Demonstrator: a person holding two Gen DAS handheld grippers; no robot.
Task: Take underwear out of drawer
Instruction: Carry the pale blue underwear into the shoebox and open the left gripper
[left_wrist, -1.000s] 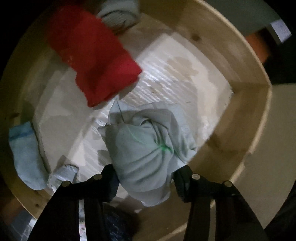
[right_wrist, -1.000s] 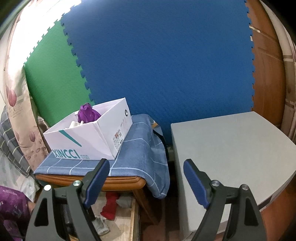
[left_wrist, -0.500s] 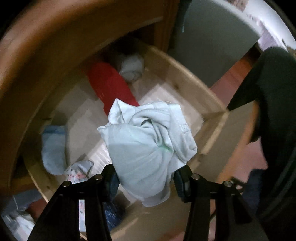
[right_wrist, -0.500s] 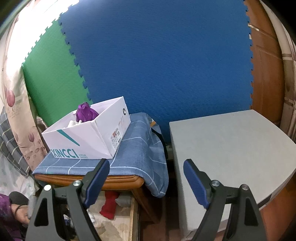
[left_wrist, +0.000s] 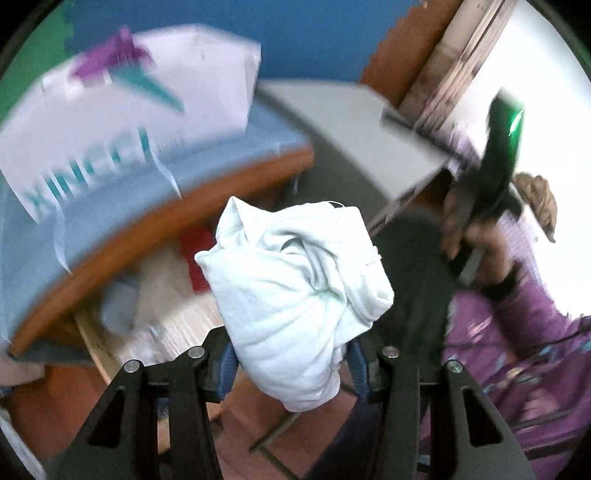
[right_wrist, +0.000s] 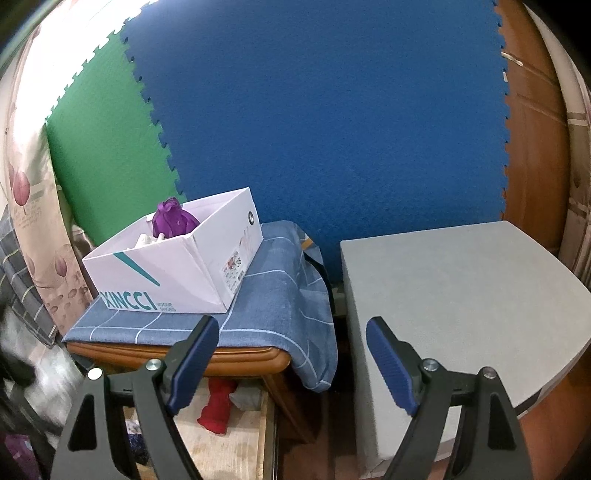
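Observation:
A crumpled pale mint piece of underwear (left_wrist: 295, 291) hangs between my left gripper's (left_wrist: 291, 358) blue pads, which are shut on its lower part. It is held high above the open wooden drawer (left_wrist: 173, 317), where a red garment (left_wrist: 197, 258) and a pale blue one (left_wrist: 118, 310) lie blurred. In the right wrist view my right gripper (right_wrist: 291, 360) stands open and empty in front of the nightstand. Below it the drawer (right_wrist: 236, 446) shows a red garment (right_wrist: 218, 410).
A white XINCCI shoebox (right_wrist: 173, 273) with a purple garment (right_wrist: 173, 219) sits on a blue checked cloth (right_wrist: 273, 306) over the nightstand. A grey table (right_wrist: 458, 295) stands to the right. A person's hand (left_wrist: 469, 229) and purple sleeve (left_wrist: 517, 332) hold the other gripper.
My left gripper has lifted the mint underwear up out of the drawer and tilted upward, so the shoebox and nightstand top come into view. The right gripper has stayed still.

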